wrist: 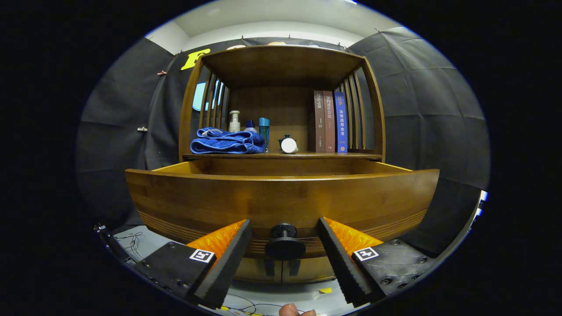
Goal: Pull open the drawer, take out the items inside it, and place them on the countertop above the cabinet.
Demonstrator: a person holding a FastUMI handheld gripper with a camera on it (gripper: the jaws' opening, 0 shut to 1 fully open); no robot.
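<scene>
The wooden drawer (pixel 281 197) of the cabinet stands pulled out toward me, and its front panel hides whatever lies inside. Its round black knob (pixel 285 243) sits low on the front, between my two fingers but touched by neither. My gripper (pixel 284 228) is open, with a black toothed finger (pixel 228 263) on each side of the knob. Above the drawer runs the countertop (pixel 303 155), with a folded blue towel (pixel 227 142), a white pump bottle (pixel 234 121), a blue bottle (pixel 264 127), a small white round lid (pixel 289 145) and three upright books (pixel 329 121).
The shelf frame has slatted sides (pixel 355 114) and a wooden top over the countertop. Cabinet doors with dark handles (pixel 281 267) lie below the drawer. Cables (pixel 131 241) trail on the grey floor at the left. A fingertip (pixel 296 310) pokes in beneath the fingers.
</scene>
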